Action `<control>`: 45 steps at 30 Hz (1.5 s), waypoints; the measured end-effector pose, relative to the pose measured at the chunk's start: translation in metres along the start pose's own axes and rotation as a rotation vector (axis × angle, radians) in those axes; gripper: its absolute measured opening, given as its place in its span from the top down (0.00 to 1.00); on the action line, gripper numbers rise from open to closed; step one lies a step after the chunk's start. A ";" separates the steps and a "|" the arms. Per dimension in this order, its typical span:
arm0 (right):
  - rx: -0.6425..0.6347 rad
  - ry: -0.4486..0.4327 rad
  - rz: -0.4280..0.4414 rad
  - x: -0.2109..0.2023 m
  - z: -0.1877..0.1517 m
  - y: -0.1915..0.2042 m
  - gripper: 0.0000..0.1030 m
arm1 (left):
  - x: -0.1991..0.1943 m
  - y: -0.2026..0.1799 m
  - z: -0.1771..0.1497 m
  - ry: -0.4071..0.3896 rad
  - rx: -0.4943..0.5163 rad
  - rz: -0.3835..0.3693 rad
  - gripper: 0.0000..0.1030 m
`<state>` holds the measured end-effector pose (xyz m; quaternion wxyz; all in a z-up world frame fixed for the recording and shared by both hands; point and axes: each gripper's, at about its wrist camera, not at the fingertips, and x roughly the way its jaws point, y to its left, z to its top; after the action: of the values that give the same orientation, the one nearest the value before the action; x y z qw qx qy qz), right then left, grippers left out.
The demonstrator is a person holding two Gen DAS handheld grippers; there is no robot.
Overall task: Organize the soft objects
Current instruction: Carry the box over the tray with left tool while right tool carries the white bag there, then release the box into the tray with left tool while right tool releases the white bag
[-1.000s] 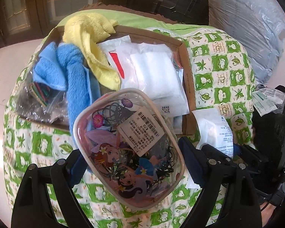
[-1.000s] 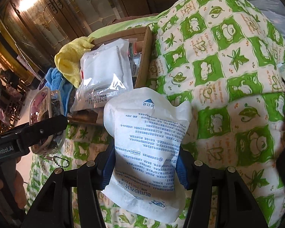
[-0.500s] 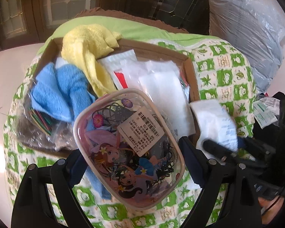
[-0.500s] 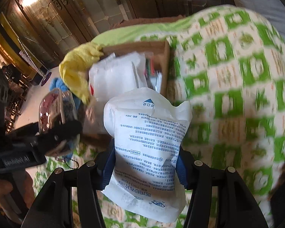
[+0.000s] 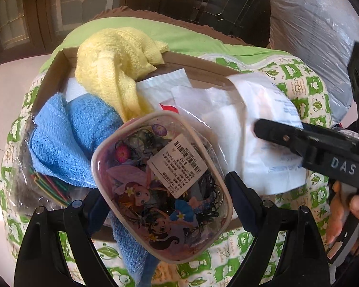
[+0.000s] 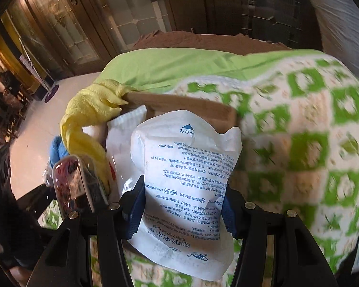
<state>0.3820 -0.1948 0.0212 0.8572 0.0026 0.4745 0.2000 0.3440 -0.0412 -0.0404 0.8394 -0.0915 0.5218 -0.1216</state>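
My left gripper is shut on a clear cartoon pouch of hair ties, held over the near edge of a cardboard box. In the box lie a yellow towel, a blue towel and white plastic packets. My right gripper is shut on a white gauze packet with blue print, hanging over the box's right side. In the left wrist view that gauze packet and the right gripper's finger come in from the right. The pouch shows edge-on at the right wrist view's left.
The box rests on a green-and-white patterned cushion. A clear bag of coloured sticks lies at the box's left. A large plastic-wrapped bundle stands at the far right. Dark wooden doors and pale floor lie beyond.
My right gripper has swung left with the gauze packet, from over the cushion to above the box's right side. My left gripper with the pouch has moved closer over the box.
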 end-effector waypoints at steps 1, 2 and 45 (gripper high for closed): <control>-0.006 0.002 0.000 0.004 0.003 0.004 0.47 | 0.001 0.001 0.000 0.000 -0.001 -0.003 0.13; -0.011 0.003 0.000 0.008 0.006 0.007 0.47 | 0.002 0.002 0.001 0.000 0.000 -0.001 0.13; -0.021 -0.175 -0.023 -0.002 -0.008 0.015 0.04 | -0.017 -0.048 -0.052 -0.078 0.169 0.337 0.12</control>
<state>0.3695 -0.1834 0.0208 0.8976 0.0057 0.3958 0.1942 0.2851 -0.0832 -0.0356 0.8722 0.0635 0.4846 -0.0189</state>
